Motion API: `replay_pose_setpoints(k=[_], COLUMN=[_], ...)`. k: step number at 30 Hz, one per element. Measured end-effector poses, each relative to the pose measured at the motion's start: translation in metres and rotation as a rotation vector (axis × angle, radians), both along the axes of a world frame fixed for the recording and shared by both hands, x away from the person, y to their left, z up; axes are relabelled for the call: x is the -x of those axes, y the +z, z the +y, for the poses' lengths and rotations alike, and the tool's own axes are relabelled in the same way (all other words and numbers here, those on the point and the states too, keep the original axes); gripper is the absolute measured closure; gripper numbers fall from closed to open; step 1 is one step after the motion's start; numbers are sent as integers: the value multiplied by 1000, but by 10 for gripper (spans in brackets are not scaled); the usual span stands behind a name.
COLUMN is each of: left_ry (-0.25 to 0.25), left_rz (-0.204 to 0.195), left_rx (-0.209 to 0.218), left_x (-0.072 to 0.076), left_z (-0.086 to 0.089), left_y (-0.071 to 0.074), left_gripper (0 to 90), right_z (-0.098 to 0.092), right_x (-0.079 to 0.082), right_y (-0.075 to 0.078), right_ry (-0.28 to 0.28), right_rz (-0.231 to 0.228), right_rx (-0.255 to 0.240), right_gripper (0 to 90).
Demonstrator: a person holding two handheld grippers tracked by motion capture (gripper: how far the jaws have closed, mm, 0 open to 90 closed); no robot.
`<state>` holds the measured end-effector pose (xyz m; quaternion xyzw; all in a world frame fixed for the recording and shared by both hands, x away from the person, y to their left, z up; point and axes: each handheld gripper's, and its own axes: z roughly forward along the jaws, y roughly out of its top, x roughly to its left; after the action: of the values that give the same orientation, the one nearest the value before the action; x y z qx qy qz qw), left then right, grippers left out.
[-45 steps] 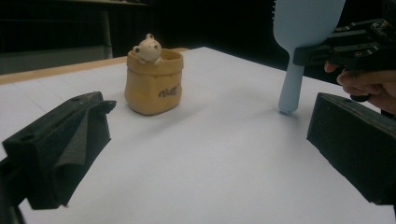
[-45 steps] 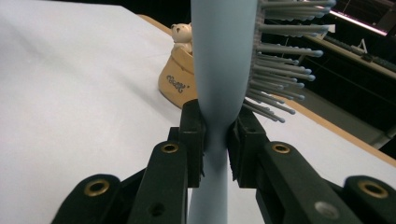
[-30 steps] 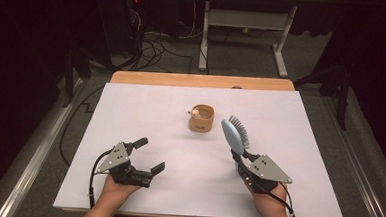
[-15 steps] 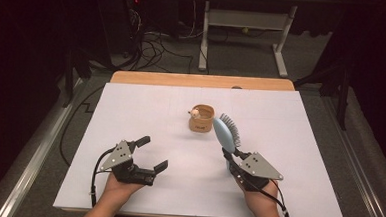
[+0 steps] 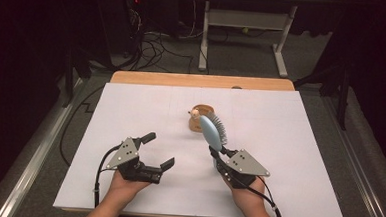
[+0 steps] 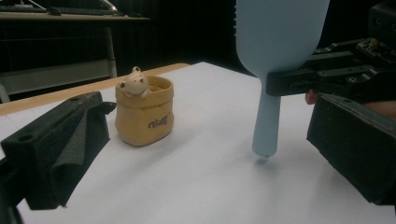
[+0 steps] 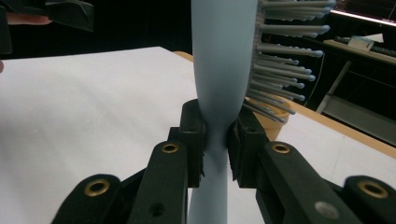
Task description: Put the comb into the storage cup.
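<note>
White tabletop (image 5: 131, 110) backed by dark room, pale blue hairbrush (image 5: 211, 131) clamped by right tongs (image 5: 215, 154), left tongs (image 5: 159, 150) held open, tan pot (image 5: 201, 118) just beyond brush.

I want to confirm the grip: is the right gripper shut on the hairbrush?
Shut: the right gripper has both jaws pressing the blue hairbrush at its narrow neck.

Hairbrush (image 5: 211, 130) was smooth matt pale-blue plastic; pot (image 6: 144, 111) looked matt tan ceramic; table cover (image 5: 130, 115) was matt white.
</note>
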<state>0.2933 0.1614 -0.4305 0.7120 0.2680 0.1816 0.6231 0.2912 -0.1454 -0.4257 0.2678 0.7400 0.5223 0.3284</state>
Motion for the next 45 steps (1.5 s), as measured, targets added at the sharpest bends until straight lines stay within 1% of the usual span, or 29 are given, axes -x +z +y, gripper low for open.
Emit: replay_pose_setpoints(k=[5,12,15,21,27,33,36,38,45], left_ry=[-1,-3,-4,-6,4,6,2,1,6], left_rz=[-7,-17,-20,-26,-31,-33,-36,-39,-45], left_rx=[-1,7,10,5,1,5,13,11,36], left_x=[-1,-3,-4,-5,-7,-9,-9,-9,-10], left_z=[-6,-12,-14,-20,-27,-34,-37,-39,-43], left_y=[5,12,15,22,28,34,36,38,44], left_gripper=[1,2,2,4,9,13,14,14,23], right_z=[8,22,27,34,41,47,49,51,56], right_x=[-2,-5,-5,-5,-5,-4,-4,-4,-3], right_y=[1,-3,-4,-4,-7,-8,-9,-9,-11], right_ry=[14,38,46,60,68,77,84,86,98], right_rz=[-4,-9,-10,-15,-15,-22,-20,-23,-24], right_rx=[-7,0,-5,-12,-20,-16,-12,-16,-11], right_gripper=[788,788,788,788,788,788,788,788,788])
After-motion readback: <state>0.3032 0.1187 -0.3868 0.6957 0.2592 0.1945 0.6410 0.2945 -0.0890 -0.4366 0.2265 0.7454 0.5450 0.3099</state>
